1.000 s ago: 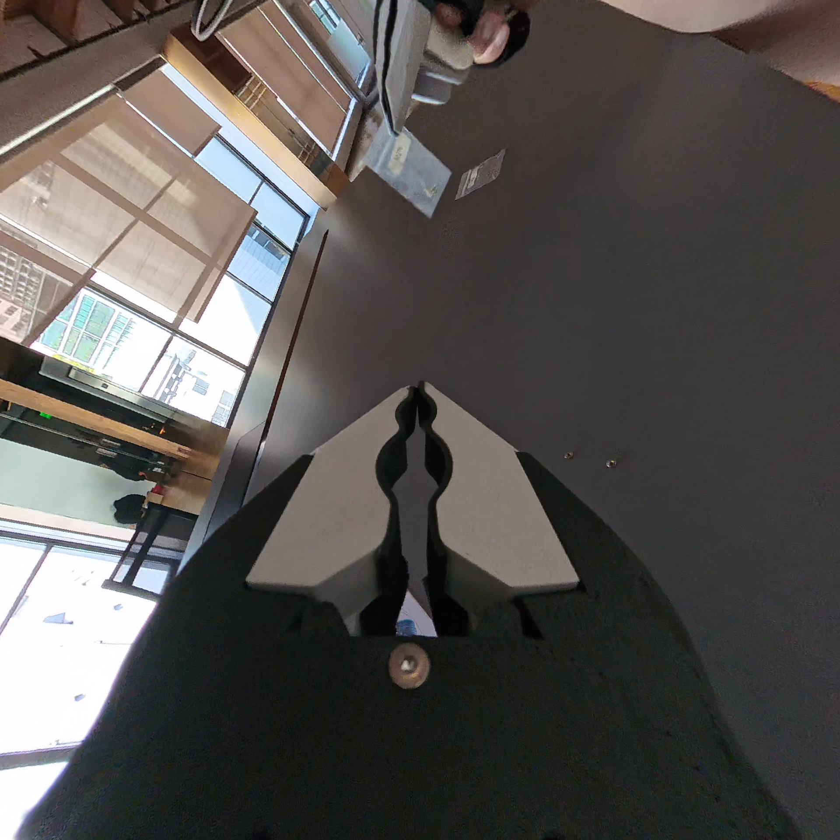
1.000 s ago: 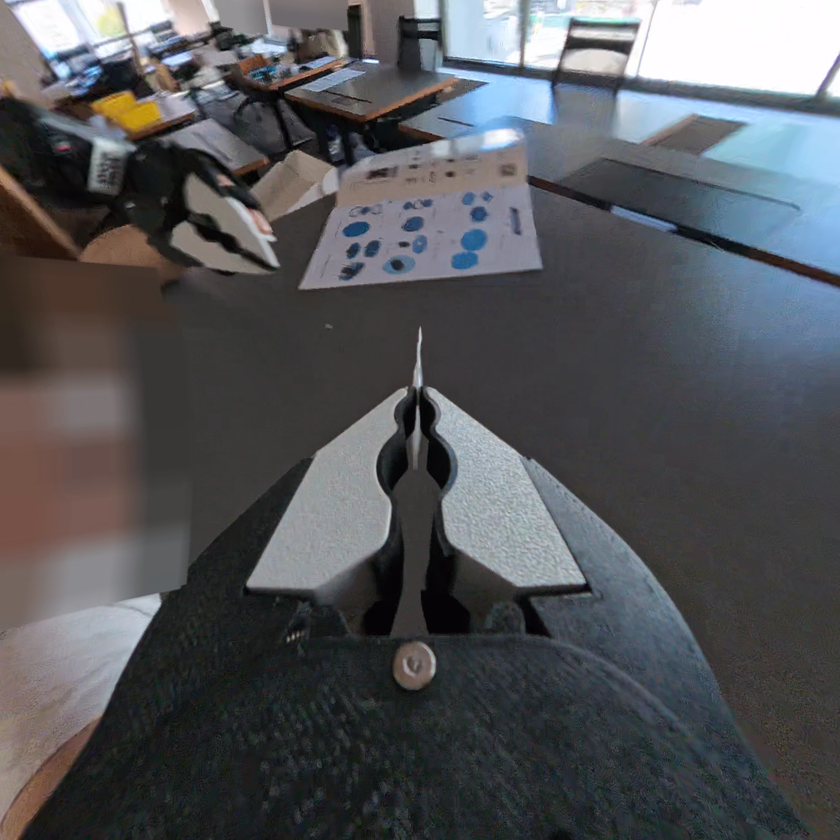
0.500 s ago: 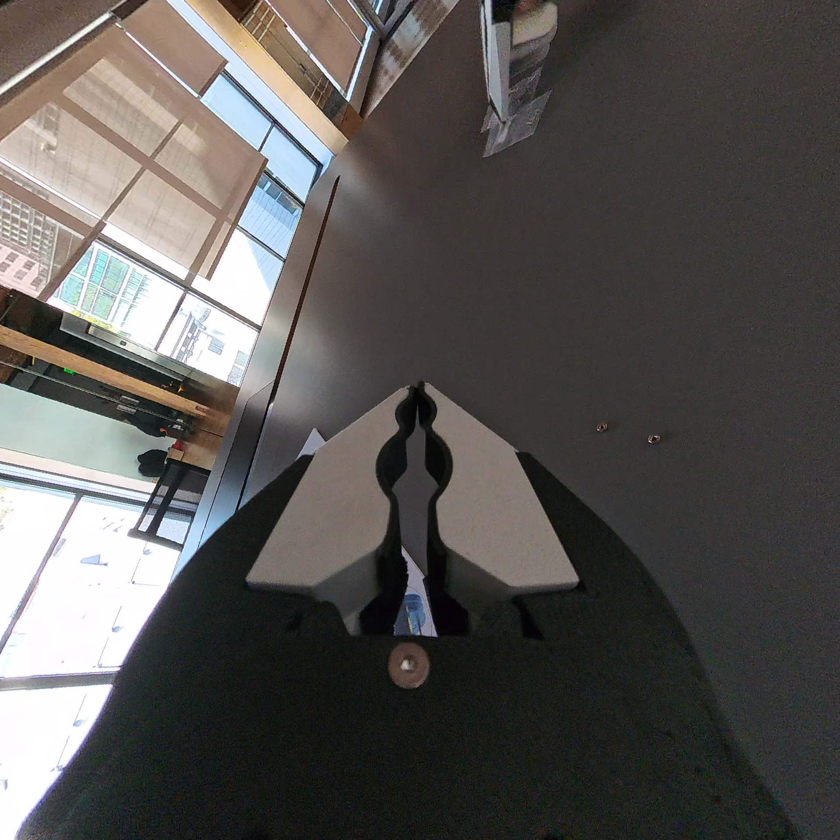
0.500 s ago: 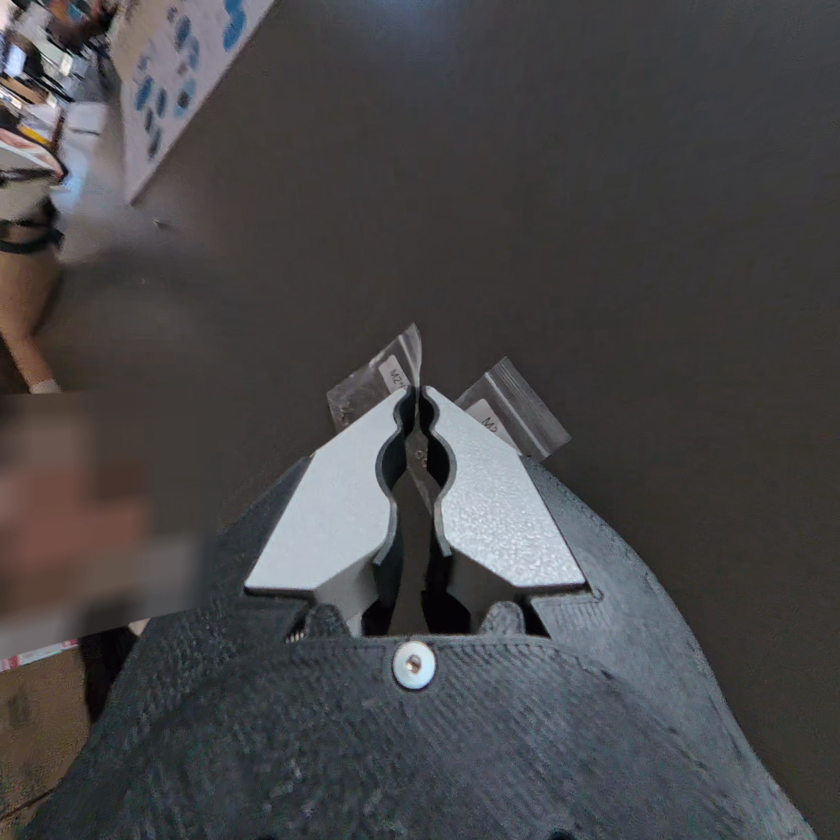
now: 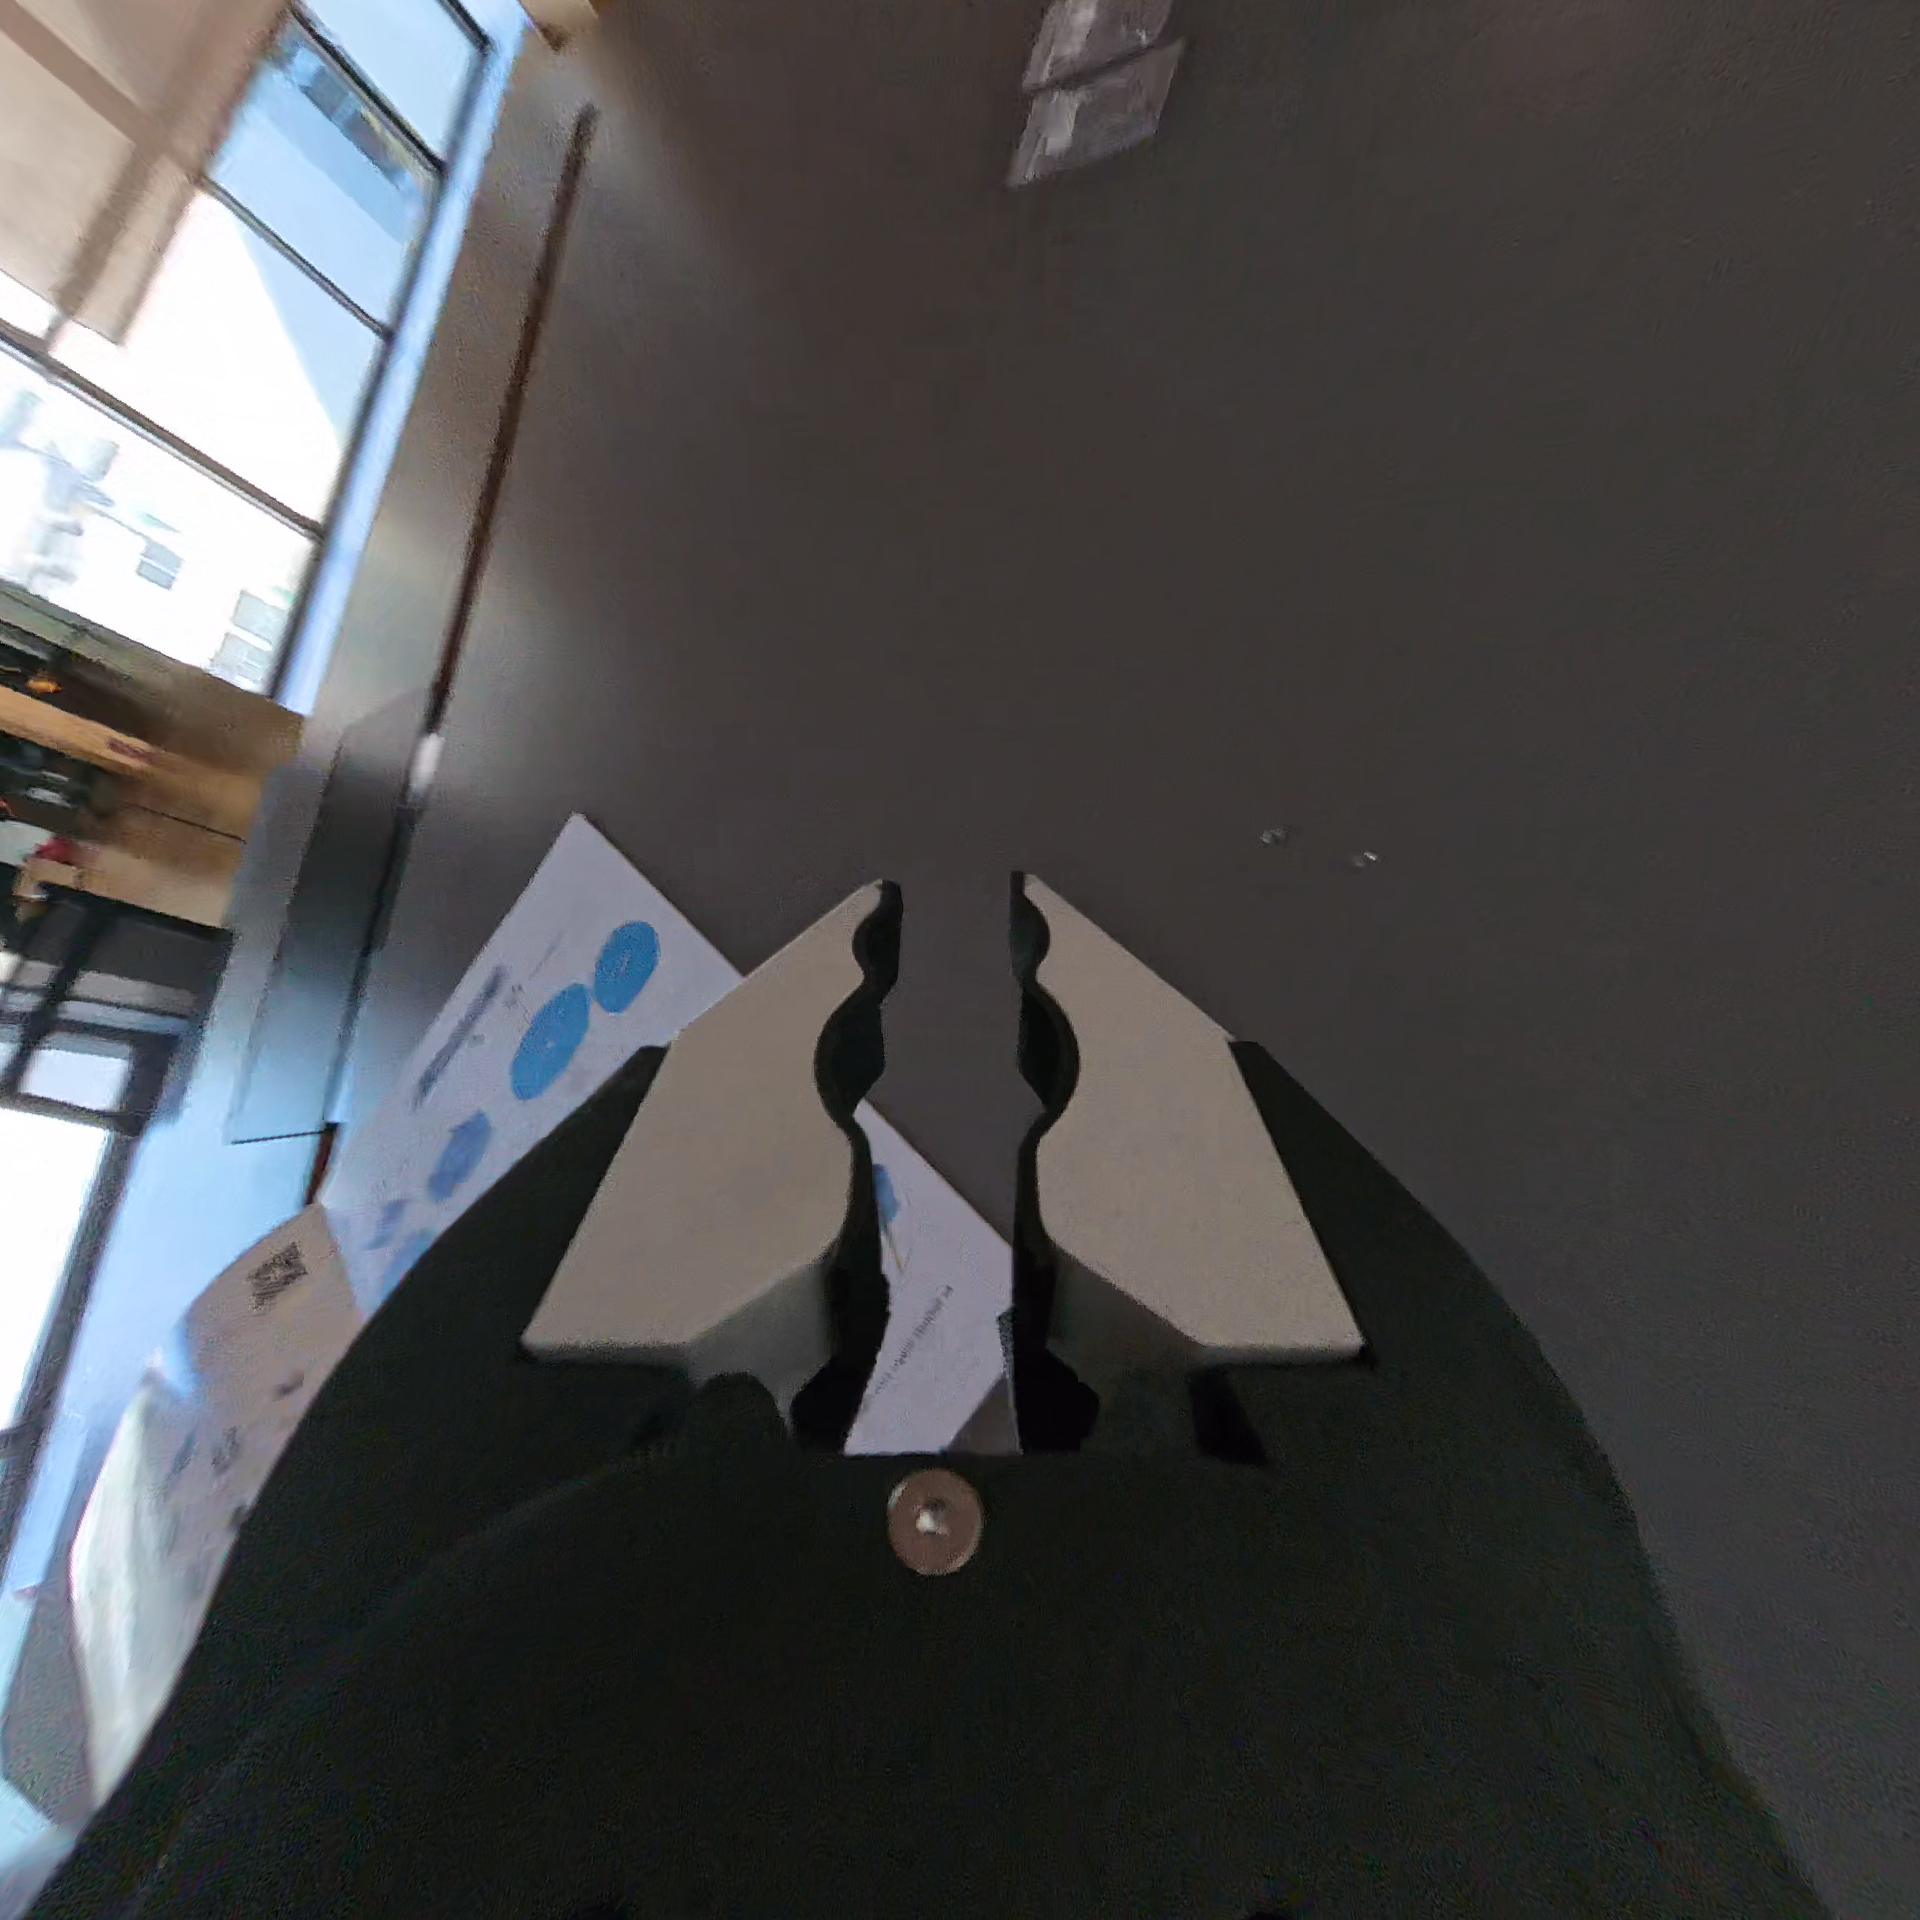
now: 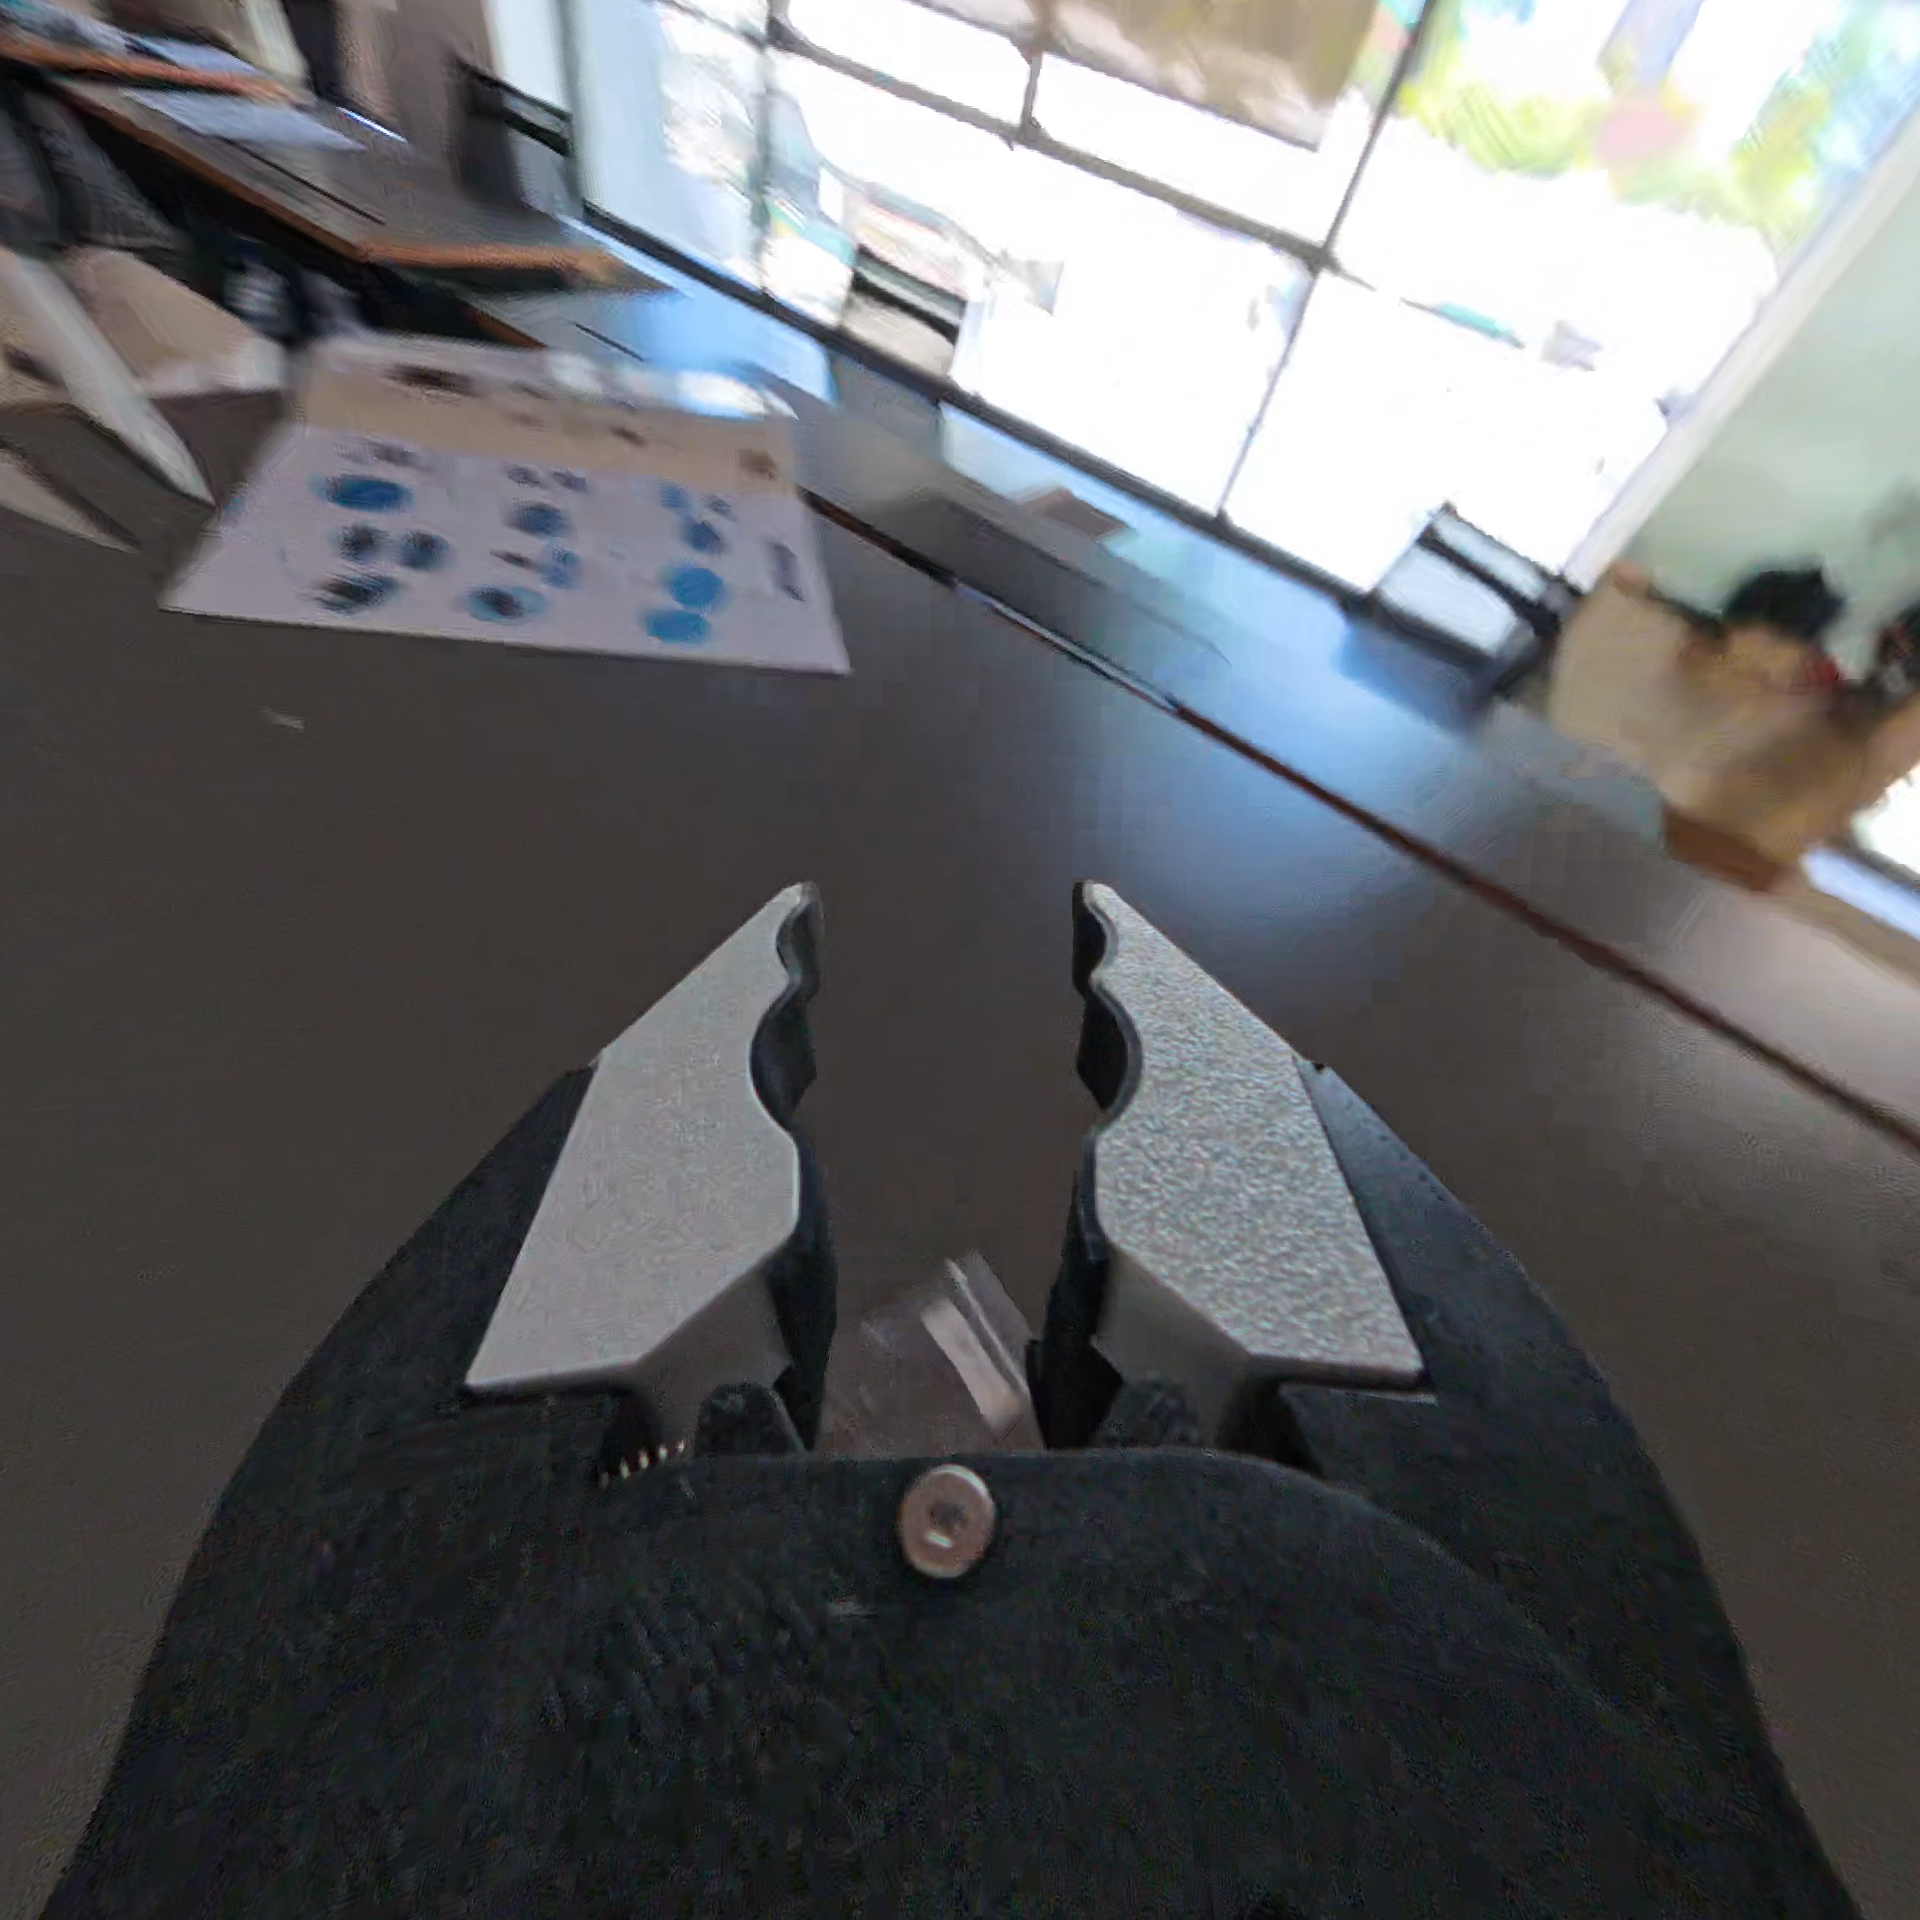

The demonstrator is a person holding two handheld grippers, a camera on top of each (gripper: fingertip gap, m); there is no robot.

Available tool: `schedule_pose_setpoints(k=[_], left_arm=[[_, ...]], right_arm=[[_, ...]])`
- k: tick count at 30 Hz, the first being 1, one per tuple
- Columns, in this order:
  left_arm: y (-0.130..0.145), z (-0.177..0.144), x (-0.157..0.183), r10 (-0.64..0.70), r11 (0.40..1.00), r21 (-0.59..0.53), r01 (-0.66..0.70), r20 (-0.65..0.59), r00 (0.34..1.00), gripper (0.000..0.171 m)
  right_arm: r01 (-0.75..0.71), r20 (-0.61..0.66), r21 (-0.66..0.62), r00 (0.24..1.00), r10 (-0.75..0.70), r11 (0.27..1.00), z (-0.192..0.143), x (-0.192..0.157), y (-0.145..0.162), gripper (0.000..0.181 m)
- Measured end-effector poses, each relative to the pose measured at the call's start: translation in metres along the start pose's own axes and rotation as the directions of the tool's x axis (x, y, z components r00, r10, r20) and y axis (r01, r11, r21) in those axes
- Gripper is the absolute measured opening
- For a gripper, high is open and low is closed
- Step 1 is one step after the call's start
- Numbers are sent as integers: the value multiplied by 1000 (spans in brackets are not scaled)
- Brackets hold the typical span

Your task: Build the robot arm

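Clear plastic bags (image 5: 1096, 99) are seen far off on the dark tabletop (image 5: 1351, 520); the left hand-held gripper (image 5: 954, 883) is parted and empty above a printed sheet (image 5: 551, 1039). Under the right hand-held gripper (image 6: 945, 899), parted wide and empty, a bag (image 6: 935, 1361) is seen.

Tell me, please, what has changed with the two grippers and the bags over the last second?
Both grippers have opened. The right gripper had a clear bag pinched edge-on; it has let go, and the bag now lies on the table under its open jaws. The left gripper has swung over the printed sheet. The two small nuts stayed put.
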State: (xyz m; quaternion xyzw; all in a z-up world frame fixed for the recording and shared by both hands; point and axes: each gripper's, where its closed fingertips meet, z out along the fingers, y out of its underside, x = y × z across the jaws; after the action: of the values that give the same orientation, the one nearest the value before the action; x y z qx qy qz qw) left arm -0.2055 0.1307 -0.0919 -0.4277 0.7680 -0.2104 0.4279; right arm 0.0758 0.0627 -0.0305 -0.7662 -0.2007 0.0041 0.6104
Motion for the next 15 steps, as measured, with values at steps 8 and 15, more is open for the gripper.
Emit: schedule_pose_setpoints(k=[8, 15], left_arm=[[25, 12, 9, -33, 990, -137, 27, -43, 999, 17], [42, 21, 4, -49, 980, -192, 43, -26, 998, 17]], right_arm=[[552, 568, -33, 696, -438, 833, 97, -231, -10, 20], [608, 644, -88, 639, -421, 789, 147, -251, 2, 19]])
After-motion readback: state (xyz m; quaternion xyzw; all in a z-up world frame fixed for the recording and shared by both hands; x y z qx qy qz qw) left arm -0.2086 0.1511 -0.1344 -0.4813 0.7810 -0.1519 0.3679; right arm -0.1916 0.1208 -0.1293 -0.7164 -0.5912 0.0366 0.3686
